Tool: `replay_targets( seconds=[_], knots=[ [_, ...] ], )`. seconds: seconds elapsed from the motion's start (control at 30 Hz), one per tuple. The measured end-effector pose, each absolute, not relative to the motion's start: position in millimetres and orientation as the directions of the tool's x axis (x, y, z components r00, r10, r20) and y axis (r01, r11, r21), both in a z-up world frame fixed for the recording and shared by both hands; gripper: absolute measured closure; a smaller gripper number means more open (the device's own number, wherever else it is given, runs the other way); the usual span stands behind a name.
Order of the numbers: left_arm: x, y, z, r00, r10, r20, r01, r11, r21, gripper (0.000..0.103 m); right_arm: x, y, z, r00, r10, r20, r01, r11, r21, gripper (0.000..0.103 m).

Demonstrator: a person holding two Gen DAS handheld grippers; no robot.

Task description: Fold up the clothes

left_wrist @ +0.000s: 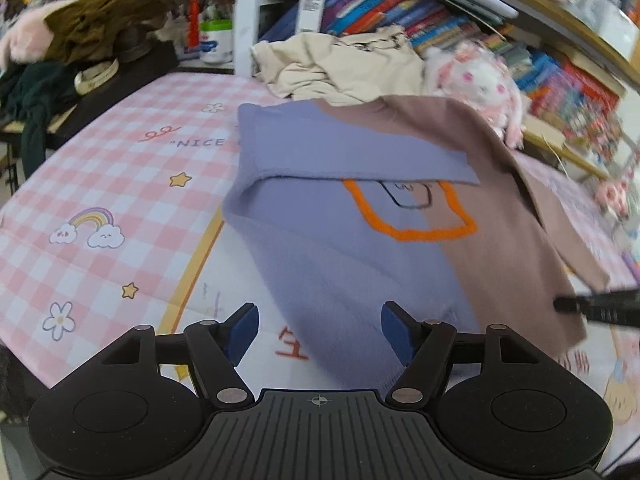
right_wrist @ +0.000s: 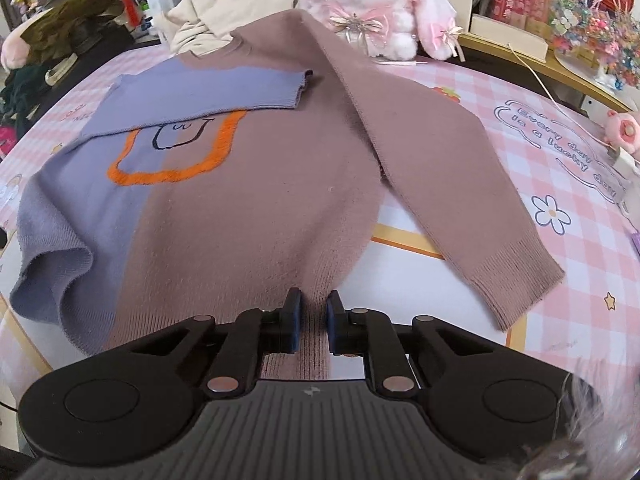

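Your right gripper (right_wrist: 313, 312) is pinched narrow on the sweater (right_wrist: 256, 184) hem at the tabletop's (right_wrist: 500, 128) near edge. Your left gripper (left_wrist: 319, 330) gapes wide over the lilac side, pads off the fabric. The lilac sleeve (right_wrist: 208, 92) lies folded across the chest.

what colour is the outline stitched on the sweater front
Orange outline on the purple-and-brown sweater; clearest in the right wrist view.
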State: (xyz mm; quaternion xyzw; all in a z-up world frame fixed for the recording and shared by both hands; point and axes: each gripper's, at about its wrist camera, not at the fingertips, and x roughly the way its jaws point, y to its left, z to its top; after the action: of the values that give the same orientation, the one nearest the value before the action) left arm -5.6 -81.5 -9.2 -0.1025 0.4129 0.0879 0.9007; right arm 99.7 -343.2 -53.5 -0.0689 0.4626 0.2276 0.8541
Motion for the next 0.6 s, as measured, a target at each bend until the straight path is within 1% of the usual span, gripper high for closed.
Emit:
replay_targets(
  seconds=[0.13,0.3,0.4,0.43,0.47,0.5,0.53,0.6],
  knots=[
    [-9,-105,-11,0.644,0.064,-0.762,-0.153,0.987,-0.046,0.034,99,-344,-54,0.468,0.331,-0.819,-0.463,0.881,0.091,0.091],
    [1,-141,-21,0.638,0.147,-0.756,-0.056,0.988,0.145,0.034,99,-344,-54,0.469,0.332,-0.818,-0.471,0.878,0.087,0.091],
    [5,-158,-33,0.632,0.234,-0.739,-0.023,0.959,0.284,0.034,99,-344,-55,0.469,0.332,-0.818,-0.471,0.878,0.086,0.091],
    [5,-161,-37,0.634,0.267,-0.726,-0.025,0.945,0.326,0.049,99,-344,-55,0.469,0.333,-0.818,-0.471,0.878,0.087,0.091],
    [4,-159,-39,0.634,0.287,-0.718,-0.039,0.939,0.341,0.067,99,-344,-55,0.469,0.333,-0.818,-0.472,0.877,0.087,0.091],
    [3,-152,-40,0.625,0.287,-0.726,-0.056,0.944,0.325,0.101,99,-345,-55,0.469,0.335,-0.817,-0.473,0.877,0.088,0.091],
    [0,-144,-39,0.620,0.285,-0.731,-0.086,0.951,0.297,0.101,100,-345,-55,0.469,0.336,-0.817,-0.472,0.877,0.090,0.091],
    [-16,-115,-28,0.631,0.270,-0.728,-0.210,0.962,0.175,0.101,100,-345,-55,0.469,0.336,-0.817,-0.469,0.879,0.092,0.091]
  ],
)
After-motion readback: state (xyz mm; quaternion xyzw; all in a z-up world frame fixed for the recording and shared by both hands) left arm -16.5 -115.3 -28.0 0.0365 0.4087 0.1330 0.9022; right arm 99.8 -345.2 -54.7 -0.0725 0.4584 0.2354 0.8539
